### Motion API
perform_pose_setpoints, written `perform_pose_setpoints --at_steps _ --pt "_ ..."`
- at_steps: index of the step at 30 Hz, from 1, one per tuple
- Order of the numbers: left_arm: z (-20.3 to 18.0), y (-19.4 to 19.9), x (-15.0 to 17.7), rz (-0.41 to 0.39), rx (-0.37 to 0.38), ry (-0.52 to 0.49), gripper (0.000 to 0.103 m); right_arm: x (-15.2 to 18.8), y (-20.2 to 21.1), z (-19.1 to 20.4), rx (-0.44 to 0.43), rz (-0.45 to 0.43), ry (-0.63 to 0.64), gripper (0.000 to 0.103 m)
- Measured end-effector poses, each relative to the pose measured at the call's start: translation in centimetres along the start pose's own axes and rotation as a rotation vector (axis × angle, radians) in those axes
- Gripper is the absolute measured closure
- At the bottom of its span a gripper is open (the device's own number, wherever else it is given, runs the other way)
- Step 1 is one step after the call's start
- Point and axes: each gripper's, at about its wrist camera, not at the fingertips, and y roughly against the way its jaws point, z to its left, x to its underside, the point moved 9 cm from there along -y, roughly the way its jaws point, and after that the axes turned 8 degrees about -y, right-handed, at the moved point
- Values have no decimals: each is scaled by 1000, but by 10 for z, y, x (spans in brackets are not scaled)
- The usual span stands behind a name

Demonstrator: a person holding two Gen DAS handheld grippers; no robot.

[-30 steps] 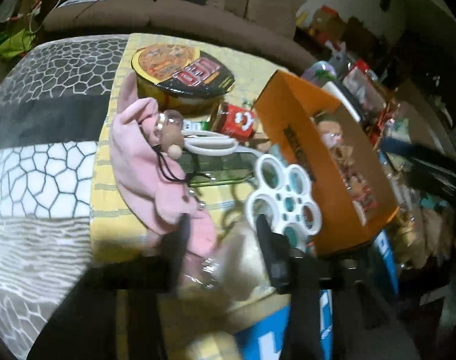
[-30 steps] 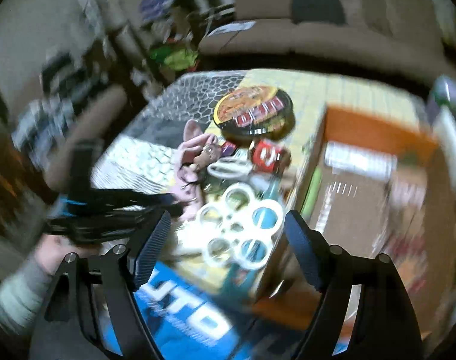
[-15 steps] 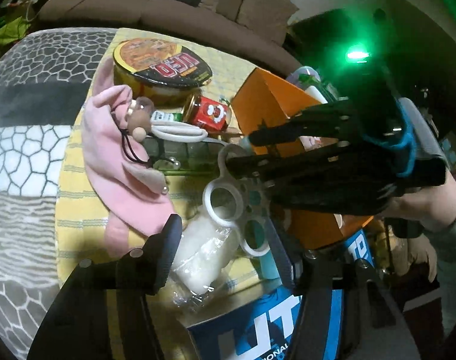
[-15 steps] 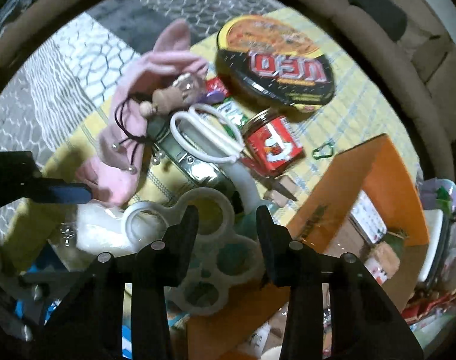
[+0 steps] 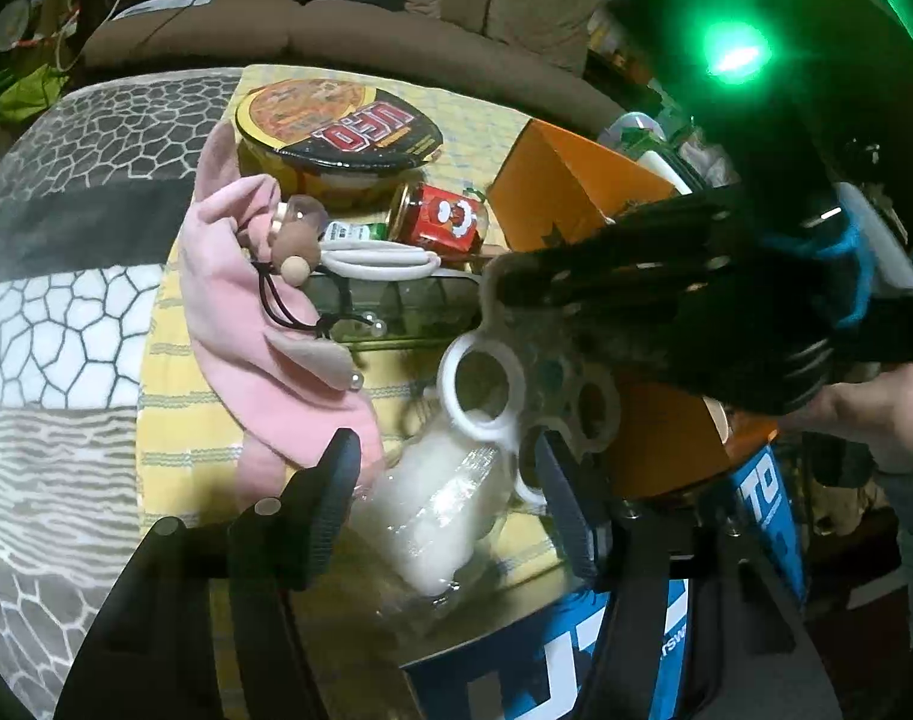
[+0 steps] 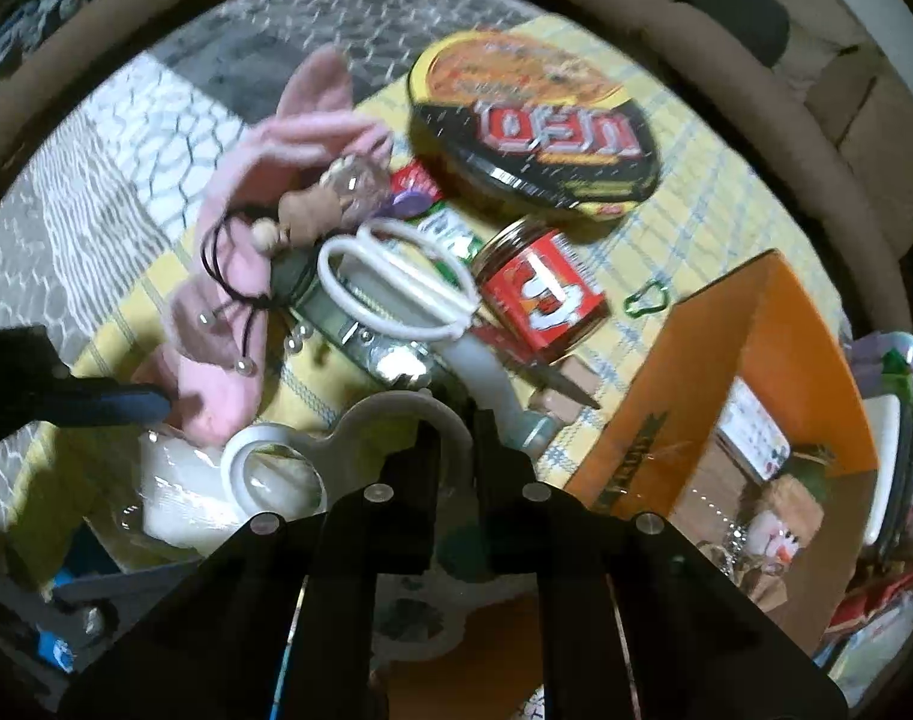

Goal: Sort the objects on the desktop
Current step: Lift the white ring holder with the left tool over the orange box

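Pinching the white ring tray, the right claw has just closed; left claw gapes empty

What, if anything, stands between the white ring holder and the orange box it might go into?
Nothing visible: the right gripper, whose jaws have just been closing, pinches the ring holder right beside the orange box, whose top is open. That the box is its goal is a guess.

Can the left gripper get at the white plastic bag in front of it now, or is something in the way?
Probably yes. The left gripper stands open with the white plastic bag between its fingers. Only the white ring holder, pinched by the right gripper, overlaps the bag's far end.
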Motion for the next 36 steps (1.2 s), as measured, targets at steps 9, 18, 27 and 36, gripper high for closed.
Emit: perform_pose_setpoints --at_steps 9,18,27,36 --pt "-10 7 -2 -24 -1 -30 35 10 60 -7 -53 -178 -64 92" --pt "-51 42 -22 -163 62 -133 35 27 150 -16 -157 -401 -164 97" --pt "-82 64 -45 -246 160 -106 18 48 217 -31 -268 -475 -201 97" --pt "-126 63 -73 -272 439 38 24 84 249 -76 -296 -522 -270 97"
